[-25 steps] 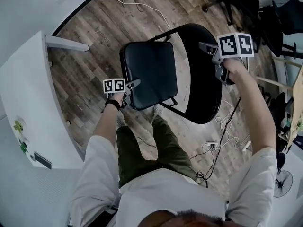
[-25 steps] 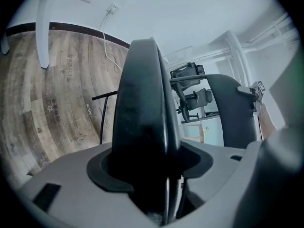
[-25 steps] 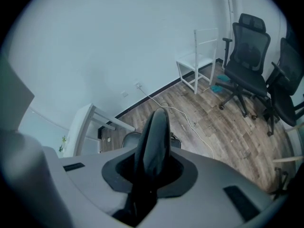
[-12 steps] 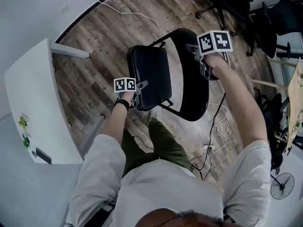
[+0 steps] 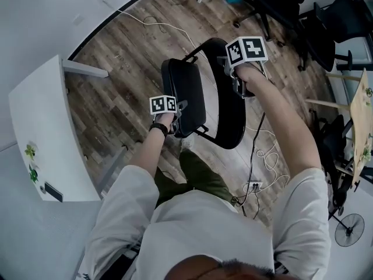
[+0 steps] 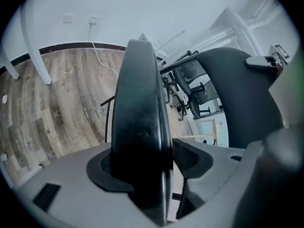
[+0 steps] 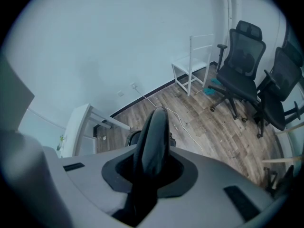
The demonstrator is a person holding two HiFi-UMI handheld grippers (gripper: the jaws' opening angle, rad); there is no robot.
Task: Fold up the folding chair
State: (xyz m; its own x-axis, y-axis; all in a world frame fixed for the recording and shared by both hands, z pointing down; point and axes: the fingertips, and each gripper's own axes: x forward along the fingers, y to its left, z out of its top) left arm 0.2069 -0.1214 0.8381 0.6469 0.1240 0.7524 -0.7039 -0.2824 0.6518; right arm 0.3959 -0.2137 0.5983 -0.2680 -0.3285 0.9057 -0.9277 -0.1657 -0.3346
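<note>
The black folding chair stands on the wood floor in front of my legs. Its seat (image 5: 183, 92) is tipped up steeply, close to the backrest (image 5: 224, 107). My left gripper (image 5: 179, 113) is shut on the seat's front edge. In the left gripper view the thick seat edge (image 6: 140, 122) fills the space between the pads of that gripper (image 6: 147, 160). My right gripper (image 5: 234, 72) is shut on the top of the backrest. In the right gripper view the thin backrest rim (image 7: 153, 137) stands upright, clamped in this gripper (image 7: 149, 167).
A white desk (image 5: 41, 127) stands to the left. Black office chairs (image 5: 303, 16) crowd the far right, also seen as office chairs (image 7: 242, 61) beside a white frame (image 7: 192, 61). Cables (image 5: 265, 156) and a power strip lie on the floor at right.
The seat has swung up from nearly flat to steeply tilted against the backrest. My left gripper rose and moved right with it. The right gripper stayed on the backrest top, shifting slightly.
</note>
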